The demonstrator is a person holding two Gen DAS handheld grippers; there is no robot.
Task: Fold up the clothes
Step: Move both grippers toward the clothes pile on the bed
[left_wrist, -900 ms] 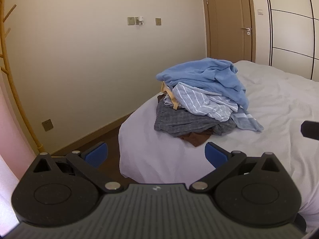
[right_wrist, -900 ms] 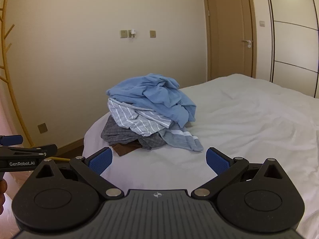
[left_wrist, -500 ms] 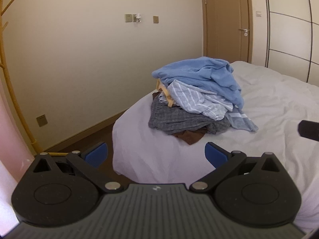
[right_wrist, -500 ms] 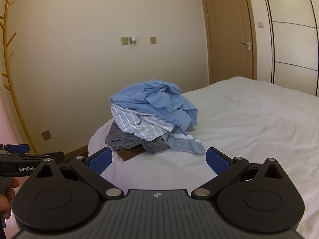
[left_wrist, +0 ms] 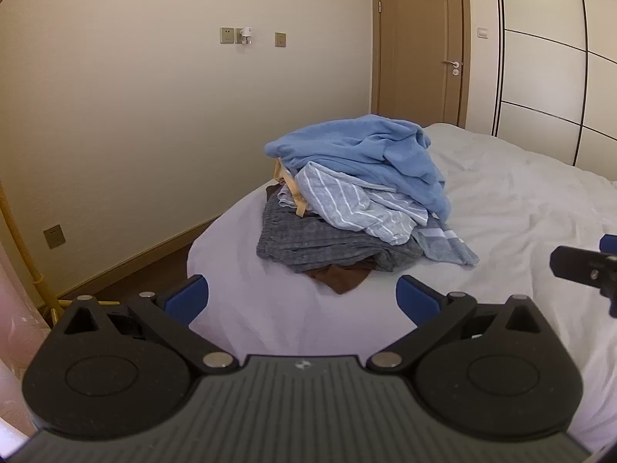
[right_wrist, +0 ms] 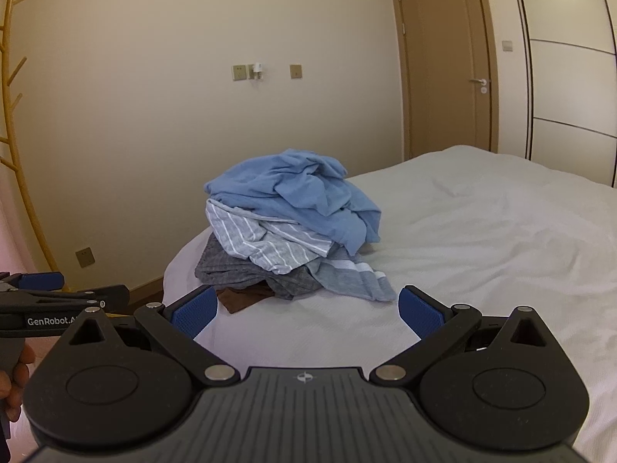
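A heap of clothes (left_wrist: pixel 358 196) (right_wrist: pixel 289 227) lies on the near corner of a white bed (left_wrist: pixel 520 200) (right_wrist: pixel 482 231). A light blue garment (left_wrist: pixel 366 150) (right_wrist: pixel 293 189) tops it, over a grey-and-white striped piece (left_wrist: pixel 339 200) (right_wrist: pixel 266 239), a dark grey checked one (left_wrist: pixel 304 243) (right_wrist: pixel 231 266) and a brown one (left_wrist: pixel 339 277) (right_wrist: pixel 243 297) at the bottom. My left gripper (left_wrist: pixel 302 297) is open, short of the heap, holding nothing. My right gripper (right_wrist: pixel 306 308) is open too, just in front of the heap, and its tip (left_wrist: pixel 582 266) shows at the right edge of the left wrist view.
A cream wall with sockets (left_wrist: pixel 227 34) stands behind the bed, with a brown door (left_wrist: pixel 420 42) and white wardrobe panels (left_wrist: pixel 547 69) to the right. A yellow coat stand (right_wrist: pixel 19 123) rises at far left. Dark floor (left_wrist: pixel 154 270) runs between bed and wall.
Both grippers have drawn nearer the bed and the heap looks larger. The right gripper's tip shows further into the left wrist view. Both stay open.
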